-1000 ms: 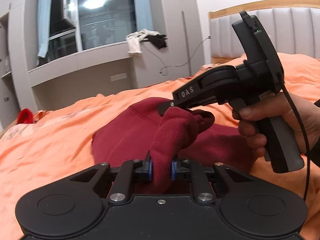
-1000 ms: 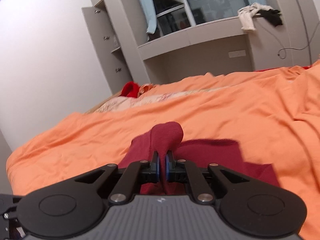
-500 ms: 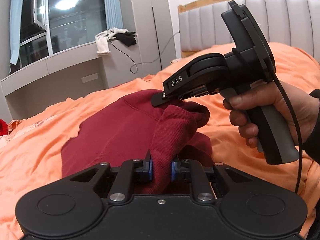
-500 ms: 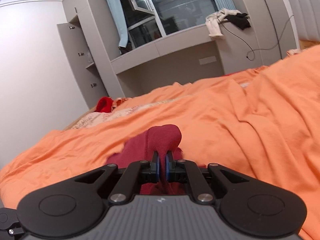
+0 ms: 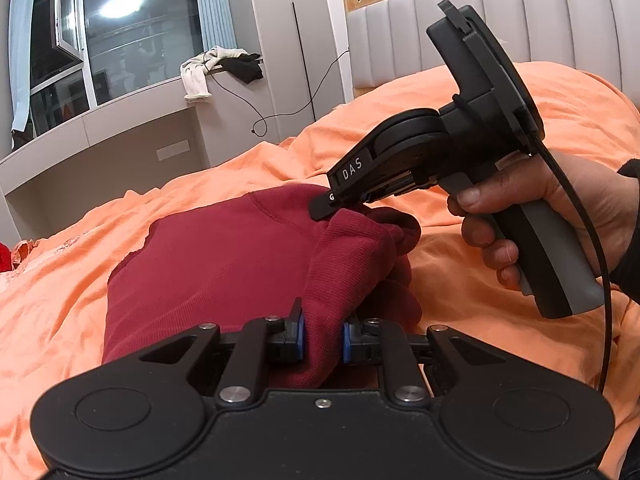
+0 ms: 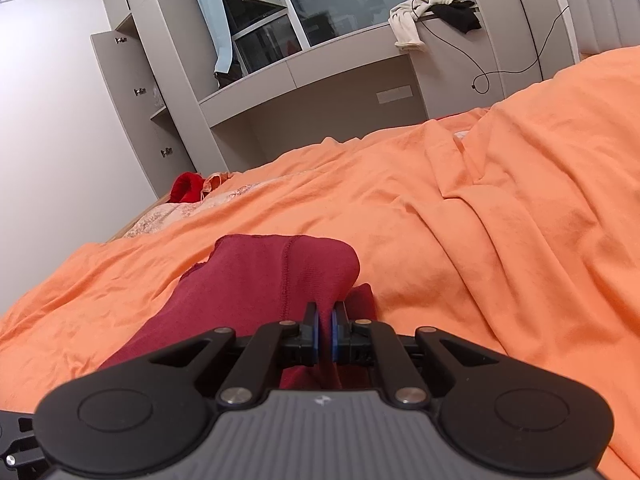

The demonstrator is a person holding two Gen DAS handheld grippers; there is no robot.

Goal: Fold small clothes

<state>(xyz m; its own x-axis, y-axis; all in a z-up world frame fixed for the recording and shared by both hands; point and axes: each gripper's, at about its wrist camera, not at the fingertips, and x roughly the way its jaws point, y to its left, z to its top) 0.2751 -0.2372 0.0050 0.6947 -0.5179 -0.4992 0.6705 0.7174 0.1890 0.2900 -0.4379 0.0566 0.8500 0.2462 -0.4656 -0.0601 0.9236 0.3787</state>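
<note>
**Dark red garment lifted at two points for a fold**

At far left of the left wrist view, only orange bedsheet [image 5: 60,280], wrinkled, serving as the folding surface. More toward the middle, the dark red garment [image 5: 224,256], lying mostly flat on the sheet, with its near edge pulled up in a ridge. At bottom middle, the left gripper [image 5: 322,340], clamped on a thick bunch of this ribbed edge between the blue pads [image 5: 298,340]; held so, probably, to carry the edge over the flat part. To the right, in middle right of the frame, the right gripper [image 5: 362,200], gripped by the right hand [image 5: 532,208], with its tip touching the same raised fabric from above.

In the right wrist view, again sheet at left, then the garment [image 6: 256,276] in lower middle, rising in a hump toward the camera. At bottom middle, the right gripper [image 6: 325,338], closed tightly on a thin layer near a seam. Two separate hold points, likely for keeping the edge straight during the fold. Fold judged as begun, not yet laid down. Upper right: a ledge with white cloth [image 6: 412,20] and dark cloth [image 6: 460,14], not part of the work.
</note>
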